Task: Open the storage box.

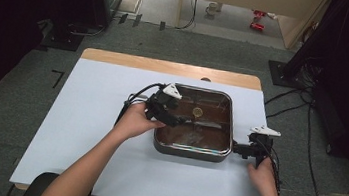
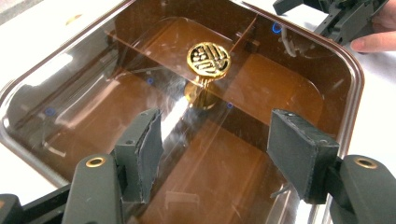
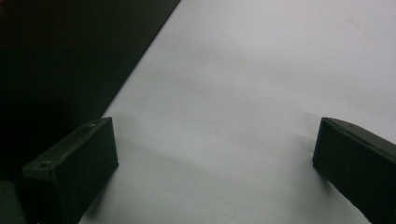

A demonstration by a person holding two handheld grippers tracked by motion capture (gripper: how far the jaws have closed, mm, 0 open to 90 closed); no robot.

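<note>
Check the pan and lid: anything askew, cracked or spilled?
Nothing stands out. The brown glass lid sits square in the pan's rim, gold knob upright at its middle. The glass shows smears and glare, no crack I can make out, and no spill on the table. Left gripper is open above the lid.

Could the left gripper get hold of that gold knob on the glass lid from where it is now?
Probably yes. The left gripper hovers over the glass lid with its jaws apart and nothing between them. The gold knob stands just ahead of the jaws, with nothing in between. The gap looks wide enough for the knob.
</note>
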